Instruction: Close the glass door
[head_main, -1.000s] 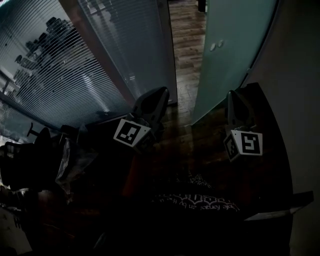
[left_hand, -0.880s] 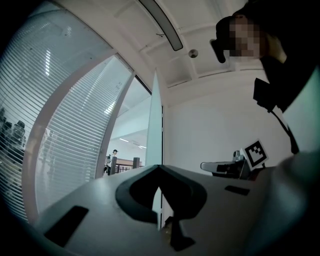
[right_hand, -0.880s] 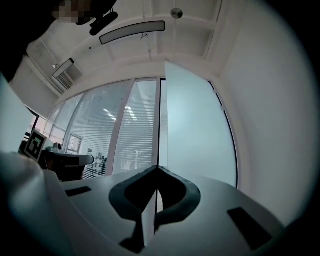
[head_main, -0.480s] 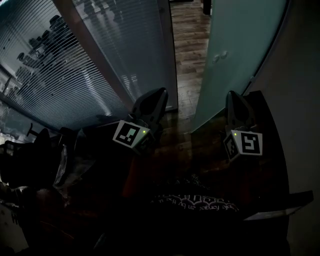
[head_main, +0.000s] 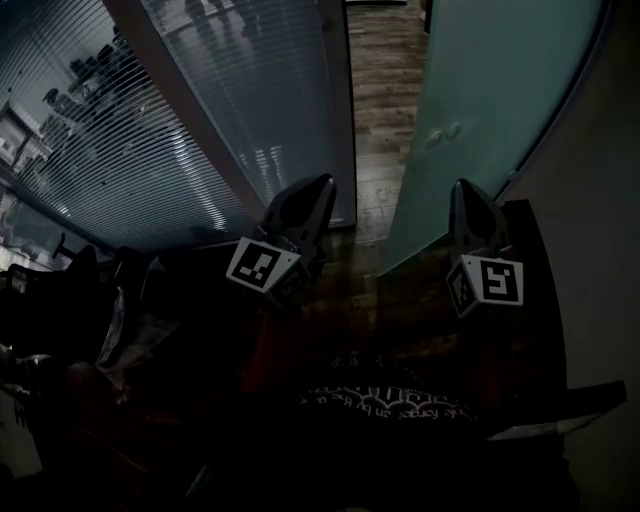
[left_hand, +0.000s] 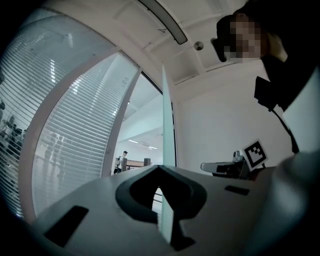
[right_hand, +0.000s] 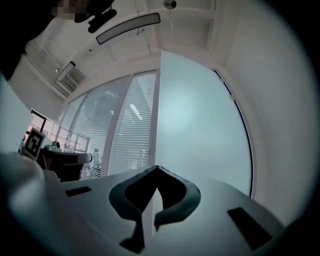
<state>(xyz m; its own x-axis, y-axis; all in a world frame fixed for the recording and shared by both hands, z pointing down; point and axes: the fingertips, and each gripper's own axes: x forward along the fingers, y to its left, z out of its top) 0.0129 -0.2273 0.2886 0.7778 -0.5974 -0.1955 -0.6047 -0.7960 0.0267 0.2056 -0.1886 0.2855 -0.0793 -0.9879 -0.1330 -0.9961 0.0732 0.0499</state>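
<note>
From the head view, my left gripper (head_main: 318, 195) and my right gripper (head_main: 465, 200) show as dark shapes side by side, each with its marker cube (head_main: 262, 268) nearest the camera. The picture is dim, and everything below the cubes sinks into black, so my hands cannot be made out. The glass door (head_main: 490, 100) is the frosted pale green panel at upper right, standing ajar, its top cut off by the frame. Two small round fittings (head_main: 445, 132) sit on it. Wooden floor (head_main: 375, 90) shows through the gap between the door and the slatted partition (head_main: 200, 120) on the left.

In the left gripper view my left gripper (left_hand: 160, 167) is clenched, tips meeting, nothing grasped. The door (left_hand: 165, 125) stands edge-on straight ahead, a thin bright strip, its lower part hidden behind my jaws. A small, blurred person (left_hand: 123, 159) stands far off in the doorway.

In the right gripper view my right gripper (right_hand: 157, 168) is clenched too, and empty. The door's frosted face (right_hand: 200, 120) fills the middle; nothing behind it can be seen. A white wall (right_hand: 280, 110) lies to its right.
</note>
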